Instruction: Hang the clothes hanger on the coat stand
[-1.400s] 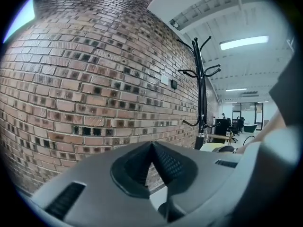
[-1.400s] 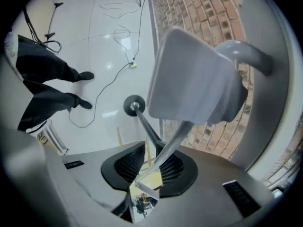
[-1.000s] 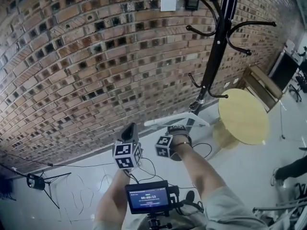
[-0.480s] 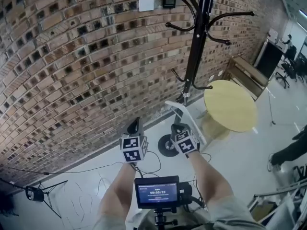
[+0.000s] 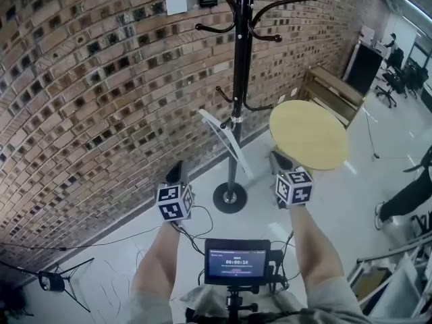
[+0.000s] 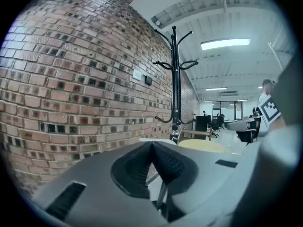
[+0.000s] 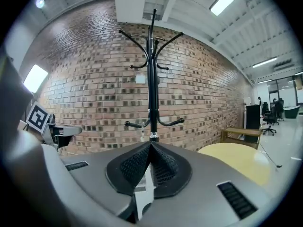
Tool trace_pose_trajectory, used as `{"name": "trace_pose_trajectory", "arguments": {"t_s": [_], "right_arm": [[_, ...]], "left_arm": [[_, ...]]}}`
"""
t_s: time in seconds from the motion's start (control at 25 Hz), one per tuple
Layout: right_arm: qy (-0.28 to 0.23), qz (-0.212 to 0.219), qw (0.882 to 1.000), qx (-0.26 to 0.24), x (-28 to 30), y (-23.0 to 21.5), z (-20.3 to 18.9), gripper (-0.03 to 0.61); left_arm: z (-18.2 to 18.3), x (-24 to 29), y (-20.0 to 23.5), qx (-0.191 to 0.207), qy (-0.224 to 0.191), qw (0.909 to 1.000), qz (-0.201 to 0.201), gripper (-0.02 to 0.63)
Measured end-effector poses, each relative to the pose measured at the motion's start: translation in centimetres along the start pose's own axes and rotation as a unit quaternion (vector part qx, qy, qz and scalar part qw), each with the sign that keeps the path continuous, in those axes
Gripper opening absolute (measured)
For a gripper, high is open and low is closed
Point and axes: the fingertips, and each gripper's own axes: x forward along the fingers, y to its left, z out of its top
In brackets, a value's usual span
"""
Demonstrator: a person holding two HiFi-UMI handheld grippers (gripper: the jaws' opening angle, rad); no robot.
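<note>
The black coat stand rises in the middle of the head view, in front of the brick wall. A white clothes hanger hangs tilted on the stand at its lower hooks, free of both grippers. My right gripper is to the right of the stand's base, near the round table, with its jaws shut on nothing. In the right gripper view the pads meet, and the stand is straight ahead. My left gripper is left of the base and also shut and empty, its pads pressed together.
A round yellow table stands just right of the coat stand. The stand's round base sits on the white floor between my grippers. Cables trail on the floor. A wooden bench is along the wall, and a person's leg at right.
The right gripper, which was at the hanger, has drawn away to the right, and the hanger now hangs on the stand by itself. The left gripper has hardly moved.
</note>
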Motion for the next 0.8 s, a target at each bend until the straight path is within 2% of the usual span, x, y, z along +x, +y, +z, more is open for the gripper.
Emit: {"name": "trace_pose_trajectory", "arguments": {"t_s": [0.12,0.28,0.4,0.6,0.8], "right_arm": [[-0.006,-0.020,1.000,-0.017,-3.0,-3.5,1.3,0.000],[-0.022,-0.031,0.999,-0.029,-7.2,-5.9,2.4,0.000],[-0.020,-0.037,0.999,-0.007,-9.9,-7.0,0.7,0.000],[0.001,-0.043,0.999,0.019,-12.1,-9.7,-2.9,0.000],[-0.010,-0.048,0.998,0.030,-14.2,-11.7,-2.4,0.000]], "left_arm": [[-5.6,-0.8,-1.0,-0.017,0.055,0.9982,0.012,0.009],[-14.5,-2.9,-4.2,-0.040,0.127,0.9906,0.028,0.009],[-17.9,-4.2,-6.3,-0.068,0.151,0.9855,0.038,0.009],[-17.4,-3.8,-9.7,-0.060,0.144,0.9873,0.028,0.009],[-13.5,-3.2,-11.8,-0.049,0.102,0.9934,0.021,0.009]]}}
